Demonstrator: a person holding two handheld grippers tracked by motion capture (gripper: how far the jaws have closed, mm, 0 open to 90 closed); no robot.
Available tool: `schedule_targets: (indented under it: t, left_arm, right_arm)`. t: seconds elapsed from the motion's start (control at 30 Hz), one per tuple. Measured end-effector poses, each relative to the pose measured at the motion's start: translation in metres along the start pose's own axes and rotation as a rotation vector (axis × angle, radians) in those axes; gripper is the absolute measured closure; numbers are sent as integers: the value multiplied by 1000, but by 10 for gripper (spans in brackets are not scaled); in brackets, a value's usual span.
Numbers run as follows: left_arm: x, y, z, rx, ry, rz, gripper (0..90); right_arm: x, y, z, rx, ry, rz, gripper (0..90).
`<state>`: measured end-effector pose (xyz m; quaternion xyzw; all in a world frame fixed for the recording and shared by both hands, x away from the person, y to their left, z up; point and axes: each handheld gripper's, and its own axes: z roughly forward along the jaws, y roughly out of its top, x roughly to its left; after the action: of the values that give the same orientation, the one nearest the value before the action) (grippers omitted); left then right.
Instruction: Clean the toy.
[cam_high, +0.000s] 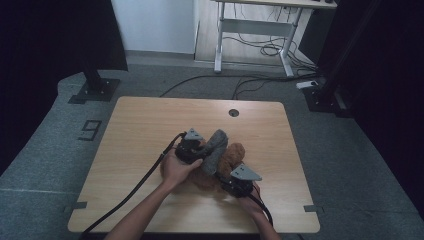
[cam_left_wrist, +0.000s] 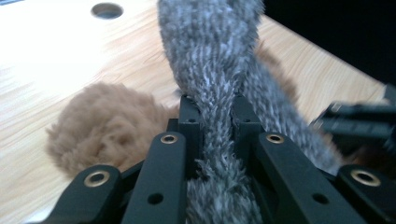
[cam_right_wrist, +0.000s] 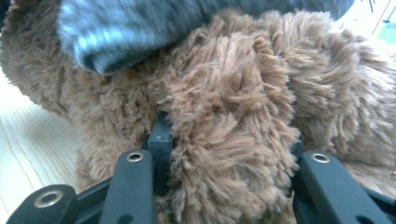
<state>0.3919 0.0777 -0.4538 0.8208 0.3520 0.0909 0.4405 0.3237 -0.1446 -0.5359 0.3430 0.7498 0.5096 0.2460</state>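
High view, things: a grey knitted cloth (cam_high: 215, 150) is seen draped over a brown plush toy (cam_high: 231, 159) near the middle of the bench (cam_high: 150, 125).
High view, grippers: the left gripper (cam_high: 192, 149) is set at the left of the cloth, the right gripper (cam_high: 239, 181) at the near right of the toy; both are held by hands.
Left gripper view, grip: the fingers (cam_left_wrist: 189, 122) are closed tight on a twisted band of the grey knitted cloth (cam_left_wrist: 210, 70), with the brown plush toy (cam_left_wrist: 105, 126) lying on the bench (cam_left_wrist: 51, 65) to the left.
Left gripper view, risk: the knit may be stretched or pulled out of the narrow pinch if it is tugged sideways, since only a thin fold is held.
Right gripper view, grip: the fingers (cam_right_wrist: 161, 135) are pressed in on a thick tuft of the brown plush toy (cam_right_wrist: 243, 116), partly open around its bulk, with the grey knitted cloth (cam_right_wrist: 140, 28) lying across the top.
Right gripper view, risk: only pile may be caught, so the toy could slip free or be dragged along with the cloth when the two are drawn apart.
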Motion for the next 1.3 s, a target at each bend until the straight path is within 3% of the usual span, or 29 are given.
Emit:
schedule_targets:
  t: [0.2,0.3,0.43,0.67,0.8,0.9,0.97,1.03,1.13,1.3]
  left_arm:
    - [21,-33,-35,-89,-26,-63,790]
    - [25,-42,-49,-112,0,-60,789]
    - [39,-54,-64,-133,15,-95,787]
    - [60,-66,-81,-156,34,-156,786]
    - [71,-75,-91,-161,96,-180,787]
    - [83,-84,-93,-127,150,-204,787]
    - [89,-89,-95,-126,132,-238,788]
    - [86,-86,-96,-145,125,-234,789]
    - [71,-66,-97,-179,105,-186,789]
    - [50,-28,-78,-159,66,-115,787]
  right_arm:
    - [0,0,0,-1,2,8,556]
    - [0,0,0,-2,2,15,555]
    - [0,0,0,-4,4,19,553]
    - [0,0,-1,-6,10,16,551]
    - [0,0,-1,-7,5,7,552]
    - [0,0,-1,-7,5,5,552]
    - [0,0,-1,-6,7,7,552]
    - [0,0,-1,-5,7,7,552]
    - [-1,0,-1,-7,7,12,552]
    - [0,0,-1,-11,8,11,551]
